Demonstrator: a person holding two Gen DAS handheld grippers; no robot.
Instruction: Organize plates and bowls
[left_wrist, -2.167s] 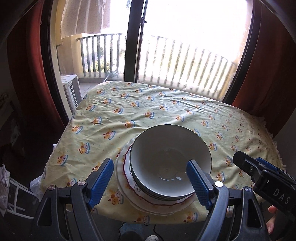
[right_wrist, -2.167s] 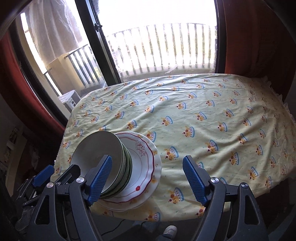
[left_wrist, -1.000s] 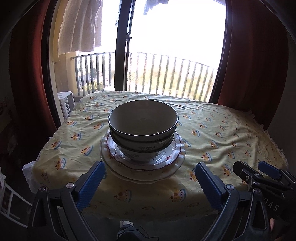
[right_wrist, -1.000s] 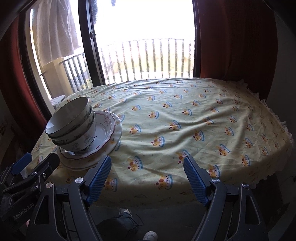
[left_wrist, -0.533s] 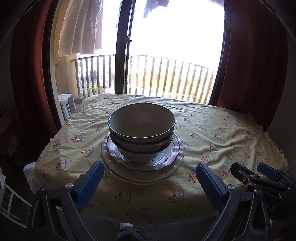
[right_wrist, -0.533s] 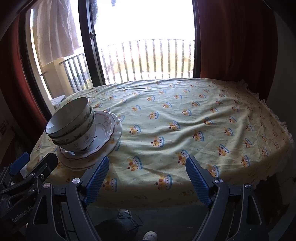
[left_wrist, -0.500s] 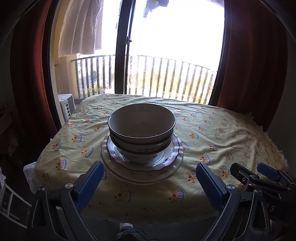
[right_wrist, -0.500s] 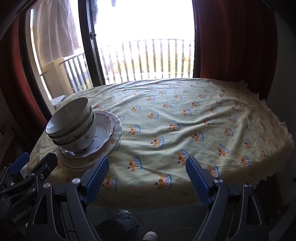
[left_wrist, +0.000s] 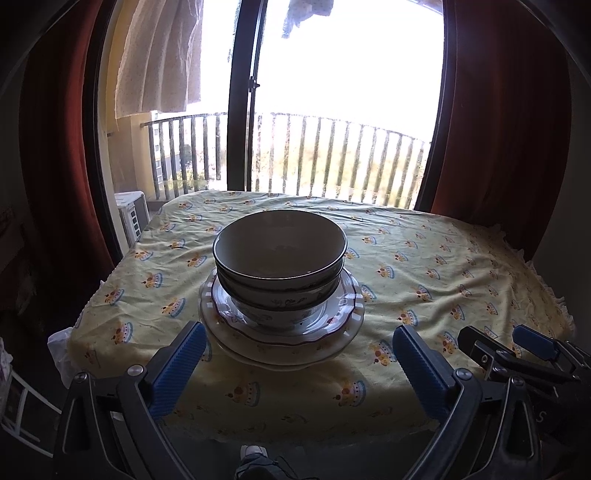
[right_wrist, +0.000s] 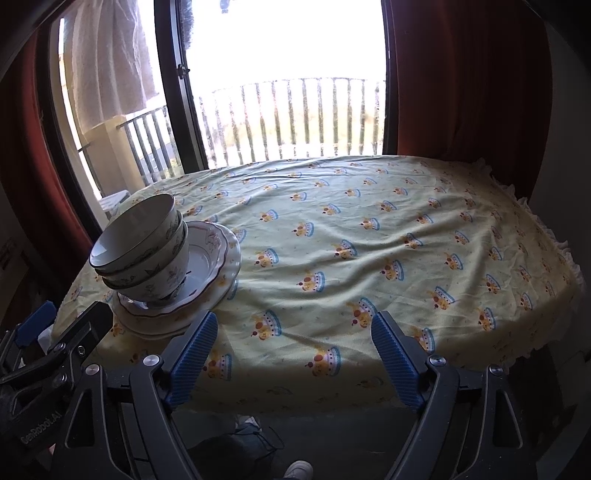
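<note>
A stack of white floral bowls (left_wrist: 279, 258) sits on a stack of red-trimmed plates (left_wrist: 343, 314) near the front left edge of the table. In the right wrist view the bowls (right_wrist: 142, 242) and plates (right_wrist: 218, 254) are at the left. My left gripper (left_wrist: 295, 365) is open and empty, just in front of the plates at table-edge height. My right gripper (right_wrist: 293, 354) is open and empty, to the right of the stack over the table's front edge.
The table wears a yellow cloth with crown prints (right_wrist: 369, 240). Behind it are a balcony door frame (left_wrist: 243, 110), railings and red curtains (left_wrist: 498, 129). A shoe (left_wrist: 253, 452) shows on the floor below. The right gripper shows at lower right in the left wrist view (left_wrist: 524, 354).
Both grippers have dropped from above the stack to table-edge height and pulled back a little. Both stayed open. The dishes have not moved.
</note>
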